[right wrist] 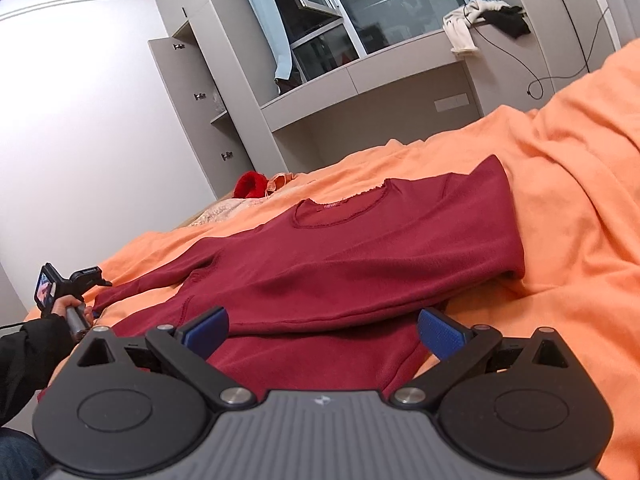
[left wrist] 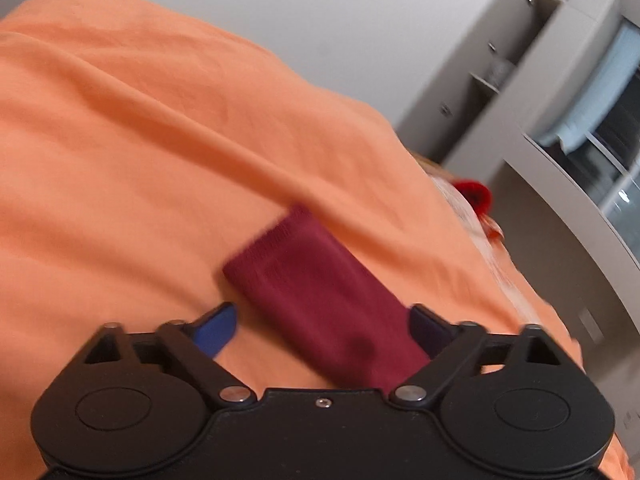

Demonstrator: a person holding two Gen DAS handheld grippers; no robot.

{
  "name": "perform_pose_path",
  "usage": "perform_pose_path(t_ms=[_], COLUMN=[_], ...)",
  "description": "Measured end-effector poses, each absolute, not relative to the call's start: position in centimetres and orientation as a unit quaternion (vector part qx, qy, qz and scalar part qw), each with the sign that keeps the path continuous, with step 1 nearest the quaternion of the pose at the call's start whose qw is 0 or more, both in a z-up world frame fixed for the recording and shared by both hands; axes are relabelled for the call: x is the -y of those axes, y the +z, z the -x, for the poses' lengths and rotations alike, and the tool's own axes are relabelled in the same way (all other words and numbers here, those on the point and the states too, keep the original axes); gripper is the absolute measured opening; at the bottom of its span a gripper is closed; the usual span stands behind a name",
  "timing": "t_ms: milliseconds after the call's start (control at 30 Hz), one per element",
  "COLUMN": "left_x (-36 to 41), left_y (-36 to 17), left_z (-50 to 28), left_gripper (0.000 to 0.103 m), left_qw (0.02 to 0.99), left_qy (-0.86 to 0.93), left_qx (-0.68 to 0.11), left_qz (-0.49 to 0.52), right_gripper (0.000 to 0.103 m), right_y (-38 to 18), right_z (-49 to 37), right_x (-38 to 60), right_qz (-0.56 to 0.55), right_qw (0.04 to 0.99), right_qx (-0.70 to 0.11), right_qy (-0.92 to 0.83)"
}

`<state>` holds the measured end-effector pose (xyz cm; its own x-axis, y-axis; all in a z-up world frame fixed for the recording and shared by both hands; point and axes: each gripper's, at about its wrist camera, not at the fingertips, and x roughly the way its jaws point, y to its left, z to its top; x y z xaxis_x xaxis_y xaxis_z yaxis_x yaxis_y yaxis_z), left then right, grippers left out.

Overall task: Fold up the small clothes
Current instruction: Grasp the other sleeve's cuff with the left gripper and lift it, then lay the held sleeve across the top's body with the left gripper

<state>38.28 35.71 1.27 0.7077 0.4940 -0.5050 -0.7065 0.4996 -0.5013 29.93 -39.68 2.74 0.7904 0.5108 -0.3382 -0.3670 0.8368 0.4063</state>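
We see a dark red long-sleeved top (right wrist: 360,248) lying flat on the bed's orange sheet (right wrist: 560,200), one sleeve already folded across the chest, the other stretched out from the top towards the left claw (left wrist: 324,330). It looks soft, light and limp, so we would take that loose sleeve (left wrist: 320,280) near its cuff. Both the left and right claw (right wrist: 324,332) stand spread, pinching nothing; there are no containers near the top.

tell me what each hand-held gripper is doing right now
Left hand-held gripper: open, dark red knit sleeve between its jaws, not gripped.
Right hand-held gripper: open, empty.
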Motion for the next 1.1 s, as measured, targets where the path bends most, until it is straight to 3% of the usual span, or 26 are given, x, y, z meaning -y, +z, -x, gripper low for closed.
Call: perform_pose_path(t_ms=[67,133,200,233,533,800,967,1100], left_x=[-36.5,-37.0,-37.5,-37.6,-30.9,-17.3,-6.2,2.0], left_y=[1.1,1.0,1.0,1.0,8.6,17.5,18.5,16.2], left_z=[-38.4,-38.5,-38.4,-38.4,-38.1,-36.9,-36.0,-35.3], left_gripper=[0.068,0.034,0.013,0.010,0.006,0.007,0.007,0.007], left_qw=[0.849,0.846,0.845,0.847,0.935,0.993,1.000,0.997], left_qy=[0.366,0.371,0.368,0.364,0.262,0.077,-0.010,-0.066], left_qx=[-0.134,-0.120,-0.113,-0.108,-0.015,0.020,0.006,-0.013], left_qz=[0.356,0.364,0.371,0.373,0.238,0.092,0.009,-0.028], right_gripper=[0.103,0.103,0.103,0.103,0.103,0.103,0.103,0.103], right_y=[2.5,2.3,2.0,1.9,2.2,3.5,4.4,5.0], right_z=[-30.0,-30.2,-30.3,-30.4,-29.8,-28.4,-27.8,-27.5], right_x=[39.8,39.9,40.0,40.0,39.7,39.8,40.9,41.8], right_qz=[-0.166,-0.171,-0.178,-0.181,-0.172,-0.167,-0.184,-0.199], right_qw=[0.930,0.927,0.925,0.924,0.928,0.944,0.948,0.950], right_qx=[-0.228,-0.233,-0.241,-0.243,-0.231,-0.198,-0.180,-0.163], right_qy=[0.237,0.237,0.234,0.233,0.236,0.205,0.189,0.175])
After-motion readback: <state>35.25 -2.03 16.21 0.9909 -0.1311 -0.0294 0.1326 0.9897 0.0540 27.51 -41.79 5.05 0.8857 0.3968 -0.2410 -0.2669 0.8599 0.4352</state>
